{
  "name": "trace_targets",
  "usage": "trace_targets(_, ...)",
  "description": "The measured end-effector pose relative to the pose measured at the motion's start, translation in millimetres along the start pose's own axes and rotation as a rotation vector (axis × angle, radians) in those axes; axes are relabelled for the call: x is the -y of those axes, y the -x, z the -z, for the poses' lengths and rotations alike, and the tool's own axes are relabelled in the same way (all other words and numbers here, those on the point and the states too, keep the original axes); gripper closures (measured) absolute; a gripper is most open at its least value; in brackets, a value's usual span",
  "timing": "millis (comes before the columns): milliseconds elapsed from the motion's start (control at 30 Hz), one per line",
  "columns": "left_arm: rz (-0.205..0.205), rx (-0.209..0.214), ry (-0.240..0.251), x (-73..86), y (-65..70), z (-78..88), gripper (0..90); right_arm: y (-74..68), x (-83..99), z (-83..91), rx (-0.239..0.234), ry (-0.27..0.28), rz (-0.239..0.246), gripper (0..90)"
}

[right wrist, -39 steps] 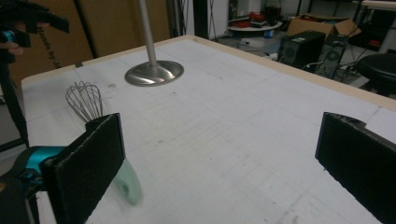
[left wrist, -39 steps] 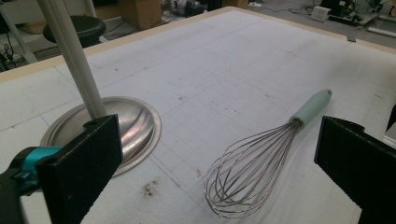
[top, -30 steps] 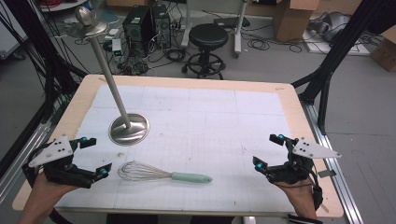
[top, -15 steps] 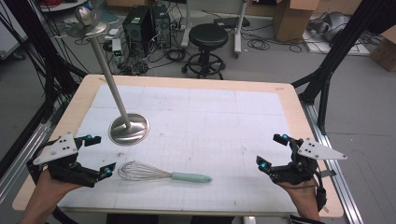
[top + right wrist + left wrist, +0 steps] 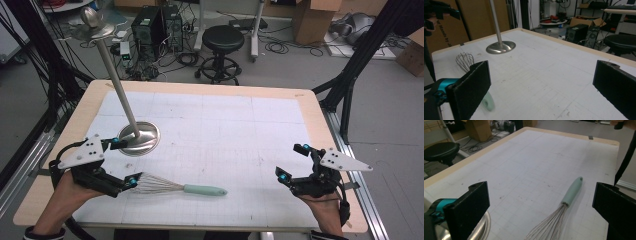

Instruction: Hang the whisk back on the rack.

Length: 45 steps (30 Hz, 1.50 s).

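One whisk (image 5: 172, 186) lies flat on the table (image 5: 310, 107) near your edge, long axis running left to right: wire head toward your left gripper (image 5: 124, 162), mint handle pointing toward the right gripper (image 5: 292, 162). Left is far nearer, its fingers spread wide with the wire head just at the lower fingertip; right fingers also spread, holding nothing, well apart from the handle. High view gives you the whole axis. Left gripper view shows the whisk (image 5: 559, 213) sitting between the fingers, handle pointing away. Right gripper view catches the wire head (image 5: 464, 61) past its left finger, and the metal stand (image 5: 500, 46) behind.
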State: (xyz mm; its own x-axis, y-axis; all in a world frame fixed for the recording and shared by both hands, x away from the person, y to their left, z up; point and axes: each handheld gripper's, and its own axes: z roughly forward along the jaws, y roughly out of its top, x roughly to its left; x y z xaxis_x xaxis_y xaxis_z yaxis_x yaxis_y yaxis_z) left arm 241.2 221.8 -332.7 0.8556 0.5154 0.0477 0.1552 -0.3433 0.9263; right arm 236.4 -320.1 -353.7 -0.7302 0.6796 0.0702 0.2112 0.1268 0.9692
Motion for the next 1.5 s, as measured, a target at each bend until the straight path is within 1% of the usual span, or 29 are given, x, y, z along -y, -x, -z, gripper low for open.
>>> trace_targets(133, -0.018, 0.019, -0.020, -7.5, 2.8, -10.2, 1.7, -1.3, -0.9, -1.3, -0.001, -0.005, 0.006, 0.3)
trace_targets(200, -0.017, 0.024, -0.025, -9.5, 3.7, -12.6, 1.7, -1.5, -1.2, -1.5, -0.003, -0.004, 0.008, 0.3)
trace_targets(267, -0.044, 0.046, -0.037, -15.0, 6.7, -20.7, 1.6, -1.7, -1.8, -1.9, -0.006, -0.001, 0.011, 0.3)
trace_targets(300, -0.053, 0.052, -0.042, -16.6, 7.9, -24.1, 1.7, -1.8, -1.8, -2.2, -0.006, -0.004, 0.009, 0.3)
trace_targets(333, -0.053, 0.052, -0.042, -16.6, 7.9, -24.1, 1.6, -1.8, -1.8, -2.2, -0.006, -0.004, 0.009, 0.3)
trace_targets(367, -0.073, 0.063, -0.063, -20.3, 10.2, -31.3, 1.7, -1.8, -1.4, -3.0, -0.009, -0.005, 0.011, 0.3)
trace_targets(400, -0.088, 0.078, -0.074, -22.2, 11.0, -34.7, 1.7, -1.8, -1.4, -3.4, -0.009, -0.004, 0.012, 0.3)
trace_targets(500, -0.110, 0.108, -0.107, -27.3, 15.3, -45.5, 1.7, -2.5, -1.9, -4.1, -0.010, -0.005, 0.015, 0.3)
trace_targets(533, -0.110, 0.108, -0.107, -27.3, 15.3, -45.5, 1.7, -2.8, -2.0, -4.4, -0.011, -0.005, 0.018, 0.3)
trace_targets(600, -0.125, 0.129, -0.129, -30.6, 18.0, -52.3, 1.6, -3.3, -2.1, -4.3, -0.013, -0.006, 0.015, 0.3)
trace_targets(667, -0.126, 0.150, -0.151, -34.1, 20.1, -58.8, 1.7, -2.8, -2.1, -4.3, -0.014, -0.004, 0.016, 0.3)
trace_targets(700, -0.140, 0.162, -0.164, -37.1, 22.3, -65.3, 1.7, -2.9, -2.0, -4.7, -0.017, -0.004, 0.013, 0.3)
trace_targets(733, -0.143, 0.169, -0.174, -38.4, 23.3, -68.6, 1.7, -3.0, -1.8, -5.3, -0.016, -0.004, 0.013, 0.3)
trace_targets(833, -0.153, 0.184, -0.185, -40.1, 26.3, -77.7, 1.7, -4.0, -1.2, -7.9, -0.019, -0.018, 0.021, 0.3)
trace_targets(867, -0.153, 0.184, -0.185, -40.1, 26.3, -77.7, 1.7, -4.1, -1.2, -8.7, -0.020, -0.019, 0.025, 0.3)
trace_targets(900, -0.163, 0.199, -0.196, -40.5, 27.8, -82.9, 1.7, -4.6, -1.2, -9.2, -0.023, -0.021, 0.023, 0.3)
trace_targets(1000, -0.178, 0.219, -0.218, -40.6, 29.0, -89.2, 1.7, -4.2, -1.5, -9.3, -0.022, -0.016, 0.026, 0.3)
trace_targets(1067, -0.179, 0.220, -0.225, -40.7, 29.3, -91.2, 1.7, -4.4, -1.5, -8.9, -0.023, -0.017, 0.023, 0.3)
trace_targets(1100, -0.184, 0.230, -0.236, -41.0, 29.7, -95.0, 1.7, -4.0, -1.5, -8.3, -0.022, -0.016, 0.021, 0.3)
trace_targets(1133, -0.184, 0.230, -0.236, -41.0, 29.7, -95.0, 1.7, -4.0, -1.4, -8.1, -0.023, -0.014, 0.018, 0.3)
trace_targets(1267, -0.199, 0.253, -0.263, -40.9, 32.4, -105.5, 1.7, -4.2, -1.6, -8.3, -0.024, -0.014, 0.021, 0.3)
trace_targets(1333, -0.200, 0.255, -0.267, -40.8, 33.0, -107.8, 1.7, -4.4, -2.0, -8.3, -0.027, -0.013, 0.022, 0.3)
trace_targets(1367, -0.205, 0.262, -0.281, -40.9, 34.1, -112.2, 1.7, -4.7, -2.2, -8.1, -0.028, -0.013, 0.021, 0.3)
trace_targets(1433, -0.206, 0.267, -0.284, -40.6, 34.8, -114.5, 1.7, -4.9, -2.5, -7.7, -0.026, -0.011, 0.023, 0.3)
trace_targets(1500, -0.219, 0.273, -0.305, -39.3, 36.8, -121.0, 1.7, -4.7, -2.4, -7.5, -0.026, -0.010, 0.022, 0.3)
